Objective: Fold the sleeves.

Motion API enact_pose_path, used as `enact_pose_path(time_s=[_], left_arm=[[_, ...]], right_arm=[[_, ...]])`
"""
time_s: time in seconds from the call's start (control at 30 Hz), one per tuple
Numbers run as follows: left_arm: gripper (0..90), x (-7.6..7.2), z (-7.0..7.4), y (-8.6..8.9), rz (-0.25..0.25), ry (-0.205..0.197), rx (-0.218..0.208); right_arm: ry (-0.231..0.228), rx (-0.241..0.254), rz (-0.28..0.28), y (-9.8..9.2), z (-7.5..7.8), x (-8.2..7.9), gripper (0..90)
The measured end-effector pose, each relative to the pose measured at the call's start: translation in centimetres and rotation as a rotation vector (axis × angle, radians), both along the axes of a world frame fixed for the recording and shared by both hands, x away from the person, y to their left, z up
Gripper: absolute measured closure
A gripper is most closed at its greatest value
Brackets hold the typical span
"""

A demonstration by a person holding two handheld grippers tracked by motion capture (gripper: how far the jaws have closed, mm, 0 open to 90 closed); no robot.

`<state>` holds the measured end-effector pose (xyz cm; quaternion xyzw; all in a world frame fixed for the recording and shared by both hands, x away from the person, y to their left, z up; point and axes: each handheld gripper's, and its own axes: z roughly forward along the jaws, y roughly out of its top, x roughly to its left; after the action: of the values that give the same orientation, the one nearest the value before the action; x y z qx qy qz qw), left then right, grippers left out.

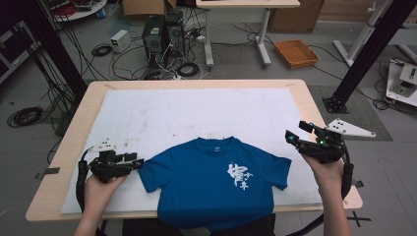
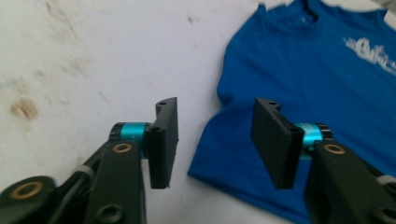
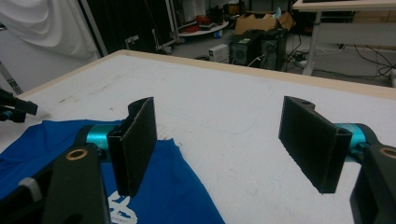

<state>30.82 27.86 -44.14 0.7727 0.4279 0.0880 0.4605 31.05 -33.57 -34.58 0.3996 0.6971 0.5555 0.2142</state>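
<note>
T-shirt (image 1: 211,184), blue with white print, lies flat at the near edge of your counter (image 1: 69,147), its hem hanging over. Your left claw (image 1: 132,162) sits just beside its left sleeve; your right claw (image 1: 299,132) hovers near the right sleeve.

From the left claw view, the jaws stand apart over the sleeve's edge, gripping nothing.

From the right claw view, the jaws gape wide, released, above the white mat (image 3: 224,116).

One blue T-shirt (image 1: 211,182) lay on the counter (image 1: 59,182) — a single white mat (image 1: 196,113) beneath it. Two grippers flanked the shirt — a left gripper (image 1: 135,162) and a right gripper (image 1: 297,132). Beyond the counter stood one orange tray (image 1: 296,53) and two computer towers (image 1: 164,32).
</note>
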Motion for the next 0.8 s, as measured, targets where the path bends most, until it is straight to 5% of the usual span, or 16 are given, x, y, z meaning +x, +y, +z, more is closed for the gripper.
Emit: enact_pose_path(time_s=[0.2, 0.4, 0.63, 0.8], left_arm=[[58.1, 0.1, -0.5, -0.7, 0.011, 0.01, 0.086], [65.2, -0.1, -0.8, -1.0, 0.031, -0.011, 0.127], [81.3, -0.4, -0.8, -1.2, 0.014, -0.012, 0.131], [87.5, -0.4, 0.0, -1.2, 0.004, -0.017, 0.093]], right_arm=[[0.005, -0.012, 0.011, 0.5, 0.2, 0.2, 28.0], [-0.017, -0.024, 0.015, 0.9, 0.9, -0.2, 28.1], [-0.015, -0.02, 0.013, 0.7, 0.8, -0.2, 28.1], [-0.019, -0.02, 0.009, 0.5, 0.9, -0.3, 28.1]])
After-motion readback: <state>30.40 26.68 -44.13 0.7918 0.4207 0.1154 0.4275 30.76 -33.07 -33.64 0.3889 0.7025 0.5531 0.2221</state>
